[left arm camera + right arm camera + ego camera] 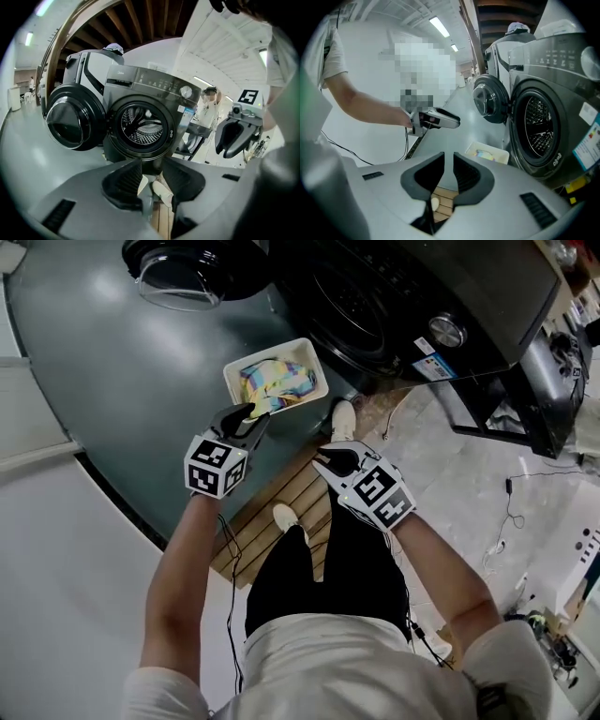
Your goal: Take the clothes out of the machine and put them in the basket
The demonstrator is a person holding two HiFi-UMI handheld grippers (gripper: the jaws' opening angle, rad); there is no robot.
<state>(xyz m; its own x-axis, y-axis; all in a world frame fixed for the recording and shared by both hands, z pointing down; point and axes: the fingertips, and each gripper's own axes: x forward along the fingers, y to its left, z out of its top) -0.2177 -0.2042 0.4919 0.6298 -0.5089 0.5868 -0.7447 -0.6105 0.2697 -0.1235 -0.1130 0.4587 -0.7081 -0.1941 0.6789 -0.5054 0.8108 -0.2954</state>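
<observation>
A white basket (241, 371) on the grey floor holds a bundle of colourful clothes (275, 382); the right gripper view shows the basket (500, 153) too. The dark washing machine (412, 296) stands with its door (178, 273) swung wide. Its drum (143, 124) shows bare perforated metal and I see no clothes in it. My left gripper (253, 416) hangs just this side of the basket, jaws apart with nothing between them (152, 164). To its right, my right gripper (323, 460) holds its jaws a narrow slit apart, with nothing in them (449, 157).
A wooden slatted platform (281, 498) lies under the person's feet in white shoes (345, 418). Cables (511, 512) trail over the pale tiled floor at the right. A dark metal frame (487, 418) stands beside the machine.
</observation>
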